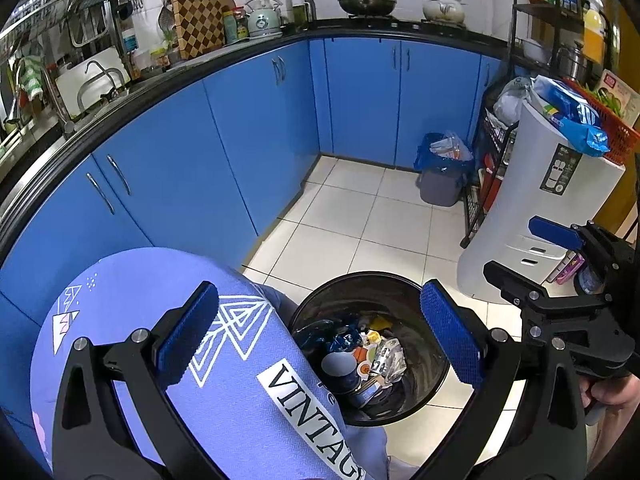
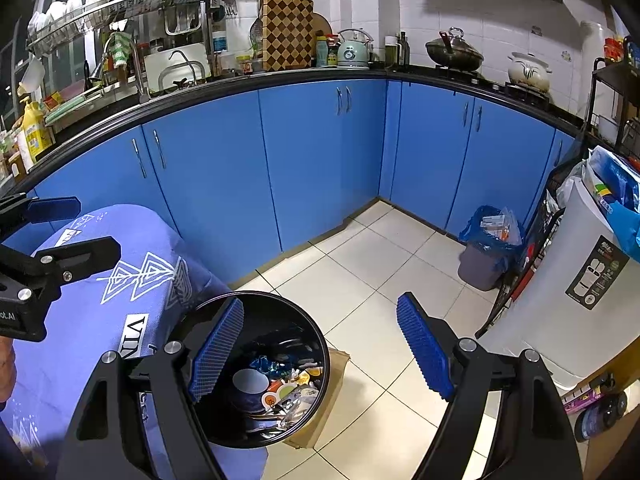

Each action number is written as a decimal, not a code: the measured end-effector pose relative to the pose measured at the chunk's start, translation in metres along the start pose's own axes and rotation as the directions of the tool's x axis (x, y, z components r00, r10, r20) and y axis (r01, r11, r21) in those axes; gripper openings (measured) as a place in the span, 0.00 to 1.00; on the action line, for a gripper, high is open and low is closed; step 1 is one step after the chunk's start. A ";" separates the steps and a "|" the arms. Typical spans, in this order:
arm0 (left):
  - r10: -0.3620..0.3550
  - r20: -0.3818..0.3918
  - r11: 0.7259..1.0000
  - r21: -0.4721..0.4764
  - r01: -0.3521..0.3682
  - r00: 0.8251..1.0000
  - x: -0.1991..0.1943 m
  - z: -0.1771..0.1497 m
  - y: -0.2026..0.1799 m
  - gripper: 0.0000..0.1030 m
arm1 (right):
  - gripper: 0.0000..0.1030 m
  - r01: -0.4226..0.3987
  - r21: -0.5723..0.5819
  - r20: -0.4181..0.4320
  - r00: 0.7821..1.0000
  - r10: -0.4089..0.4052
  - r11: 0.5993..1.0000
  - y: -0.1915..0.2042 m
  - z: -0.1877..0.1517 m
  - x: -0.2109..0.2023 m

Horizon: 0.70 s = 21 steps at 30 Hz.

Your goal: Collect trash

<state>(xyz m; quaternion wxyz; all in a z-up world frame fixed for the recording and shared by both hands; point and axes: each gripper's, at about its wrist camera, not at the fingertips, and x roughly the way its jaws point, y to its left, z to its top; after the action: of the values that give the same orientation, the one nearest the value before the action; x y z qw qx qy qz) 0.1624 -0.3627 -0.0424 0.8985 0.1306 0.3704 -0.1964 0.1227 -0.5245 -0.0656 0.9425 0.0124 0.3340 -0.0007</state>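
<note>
The left gripper (image 1: 320, 332) is hovering with its blue-padded fingers (image 1: 188, 334) spread wide apart and holding nothing. Directly below and between those fingers is sitting the round black trash bin (image 1: 432, 372), which is holding a pile of mixed trash (image 1: 362, 356): wrappers, a blue cup, small lids and crumpled foil. Under the left finger is lying the lavender printed cloth with white triangle patterns and a "VINTAGE" label (image 1: 224, 392), draped over a rounded surface that is touching the bin's left rim. The right gripper (image 2: 320, 350) is likewise hovering with its fingers (image 2: 424, 348) spread apart and empty; the same bin (image 2: 320, 344) is sitting beneath its left finger, and bare white tile floor (image 2: 360, 280) is lying between the two fingers. Ahead of both grippers are running the blue kitchen cabinets (image 2: 312, 152), with a small grey bin lined with a blue bag (image 2: 486, 248) standing near the corner to the right.
</note>
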 end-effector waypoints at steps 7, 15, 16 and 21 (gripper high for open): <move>0.000 0.002 1.000 0.006 0.000 1.000 -0.002 0.000 0.000 0.96 | 0.75 -0.003 -0.004 0.003 1.000 0.003 1.000 0.000 0.002 -0.001; 0.002 0.008 1.000 0.010 -0.002 1.000 -0.005 0.000 0.000 0.96 | 0.75 -0.005 -0.009 0.005 1.000 0.005 1.000 0.000 0.004 -0.002; 0.002 0.009 1.000 0.010 -0.002 1.000 -0.005 0.000 0.000 0.96 | 0.75 -0.006 -0.011 0.006 1.000 0.006 1.000 0.001 0.004 -0.002; 0.004 0.009 1.000 0.017 -0.004 1.000 -0.006 -0.001 -0.002 0.96 | 0.75 -0.008 -0.013 0.008 1.000 0.008 1.000 0.001 0.004 -0.003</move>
<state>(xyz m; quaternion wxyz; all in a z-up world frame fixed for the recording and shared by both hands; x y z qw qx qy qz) 0.1569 -0.3629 -0.0391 0.8994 0.1381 0.3642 -0.1984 0.1230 -0.5238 -0.0607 0.9439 0.0078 0.3302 0.0050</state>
